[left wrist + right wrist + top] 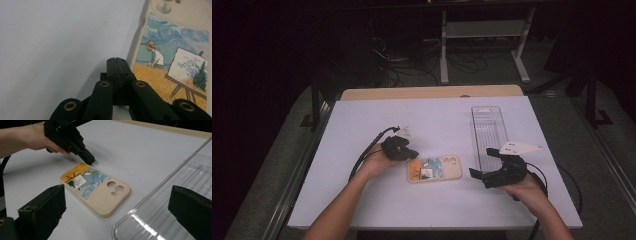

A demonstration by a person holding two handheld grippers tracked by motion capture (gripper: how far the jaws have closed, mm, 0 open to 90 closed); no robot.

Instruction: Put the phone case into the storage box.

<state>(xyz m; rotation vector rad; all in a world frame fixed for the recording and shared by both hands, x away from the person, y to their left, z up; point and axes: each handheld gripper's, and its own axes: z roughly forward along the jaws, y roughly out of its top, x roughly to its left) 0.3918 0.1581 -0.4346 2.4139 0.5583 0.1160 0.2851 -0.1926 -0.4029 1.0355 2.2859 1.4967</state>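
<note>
- The phone case [434, 168] lies flat on the white worktop [362, 200], painted back up, camera cut-outs at the end towards the clear tray [488, 131].
- The left gripper [411, 153] sits at the case's other end, the wheat-field end, its fingers [117, 72] pressed together with nothing between them. In the left gripper view the tip sits right beside the case's edge; whether it touches, I cannot tell.
- Closed fingers at an edge look to me like a nudge or a steadying prod, not a pick-up.
- The right gripper [480, 162] hangs on the tray side of the case, fingers [43, 210] spread wide and empty, one on each side of the tray's near corner in its own view.
- My guess is that it is open so it can grasp the case, and the tray stands just beside the case, likely as its destination.
</note>
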